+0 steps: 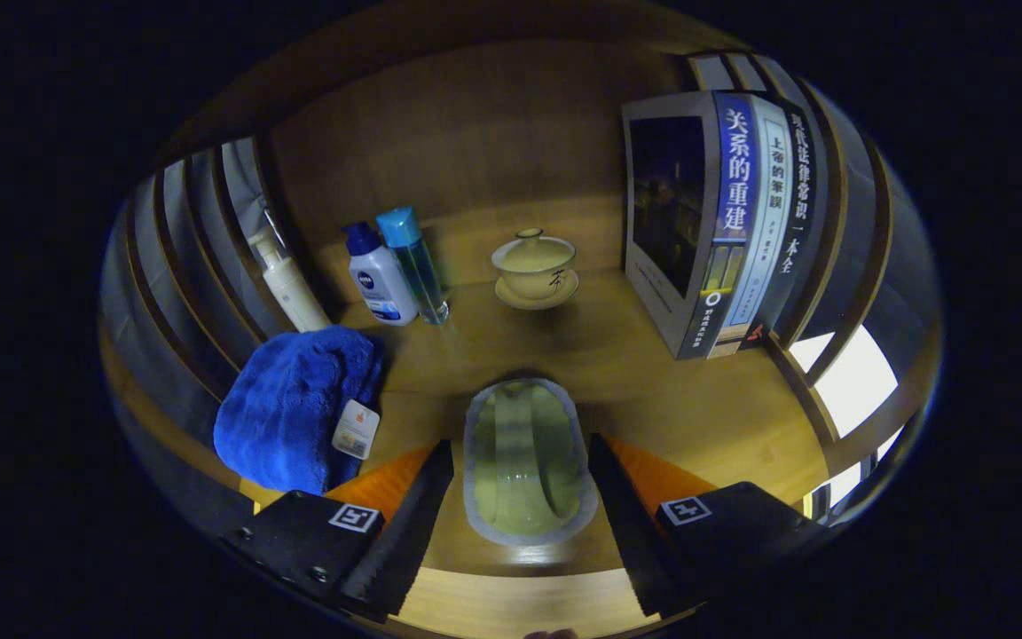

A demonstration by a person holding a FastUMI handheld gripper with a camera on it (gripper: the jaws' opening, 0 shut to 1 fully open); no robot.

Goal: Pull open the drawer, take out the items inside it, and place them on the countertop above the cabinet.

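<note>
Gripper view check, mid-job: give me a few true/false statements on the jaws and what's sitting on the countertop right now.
1. A pale oval dish sits between the jaws of the gripper, which are spread to either side of it with a gap. True.
2. The blue towel lies beside the books. False: it lies across the countertop from them, below the bottles.
3. The lidded teacup stands on a saucer beyond the dish. True.
4. The books lie flat in a stack. False: they stand upright.
5. Three bottles stand past the towel. True.
</note>
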